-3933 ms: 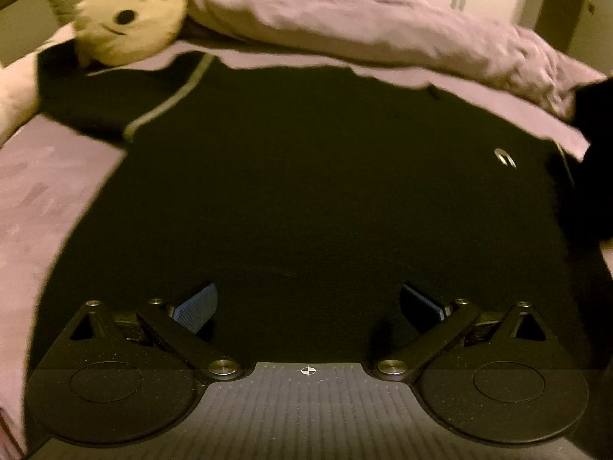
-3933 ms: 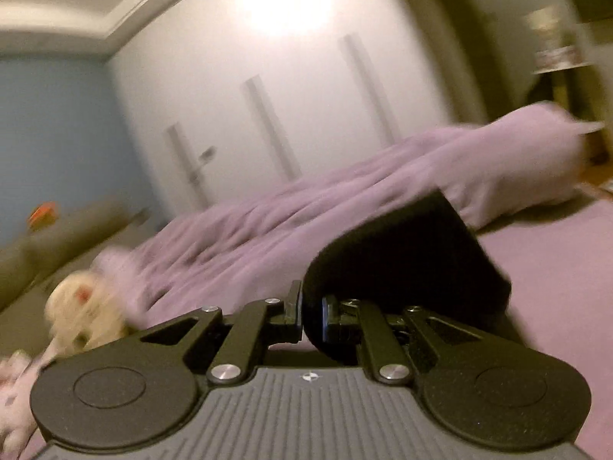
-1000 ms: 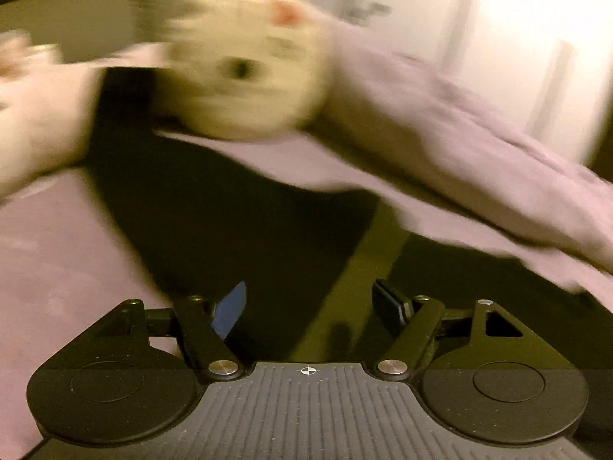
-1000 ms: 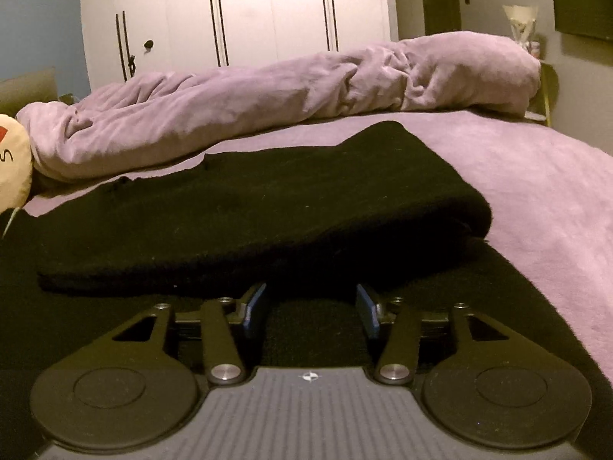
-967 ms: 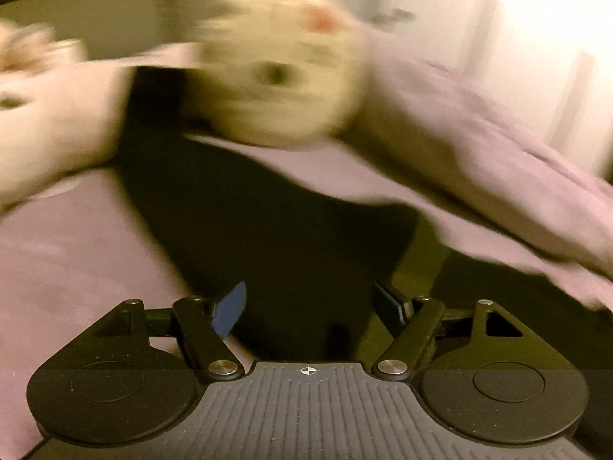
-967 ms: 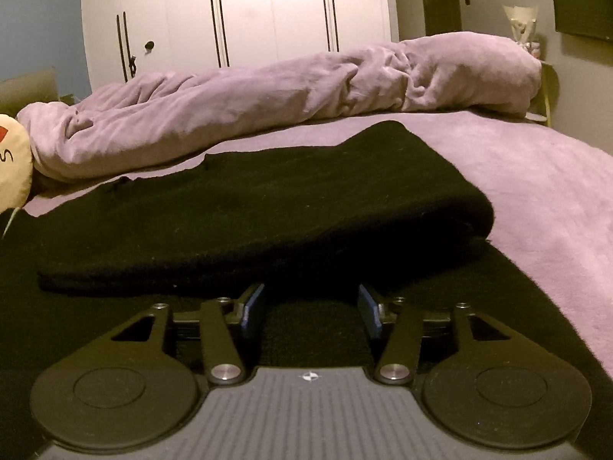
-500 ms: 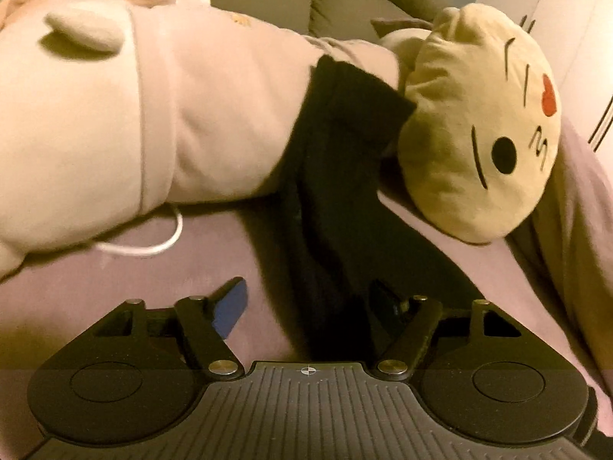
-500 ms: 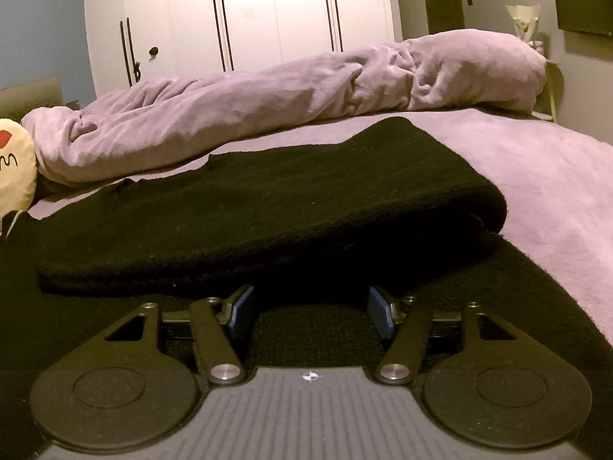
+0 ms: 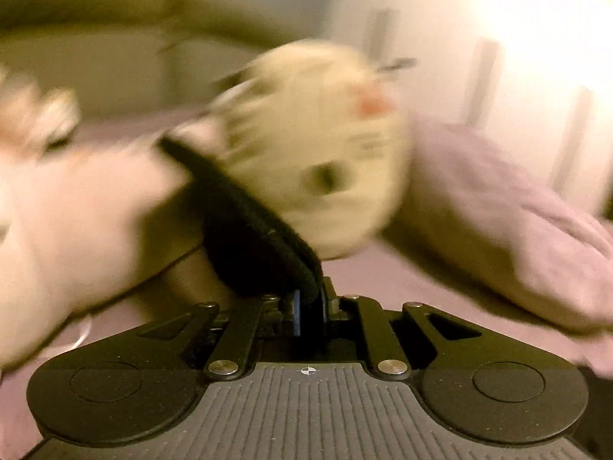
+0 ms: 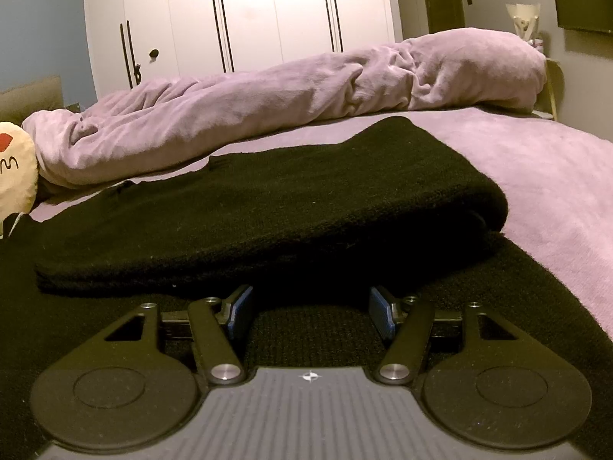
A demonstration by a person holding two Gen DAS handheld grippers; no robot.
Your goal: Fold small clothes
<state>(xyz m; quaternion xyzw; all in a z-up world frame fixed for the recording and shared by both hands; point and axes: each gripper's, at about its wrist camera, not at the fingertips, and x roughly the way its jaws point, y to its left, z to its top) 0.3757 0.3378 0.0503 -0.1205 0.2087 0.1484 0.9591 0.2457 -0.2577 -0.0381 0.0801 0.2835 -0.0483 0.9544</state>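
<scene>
A black knit garment (image 10: 268,207) lies spread on the purple bed, its right side folded over onto the body. My right gripper (image 10: 310,312) is open and low over the black fabric, just in front of the fold's edge. My left gripper (image 9: 308,306) is shut on the garment's black sleeve (image 9: 245,226), which rises from the jaws toward the plush toys. The left wrist view is motion-blurred.
A cream cat-face plush (image 9: 322,153) and a pale pink plush (image 9: 76,207) lie right behind the sleeve. A bunched purple duvet (image 10: 306,88) runs along the far side of the bed. White wardrobe doors (image 10: 237,15) stand behind it.
My left gripper has closed on the black sleeve and is lifting it, with the view swinging. My right gripper has stayed put, its jaws a little wider.
</scene>
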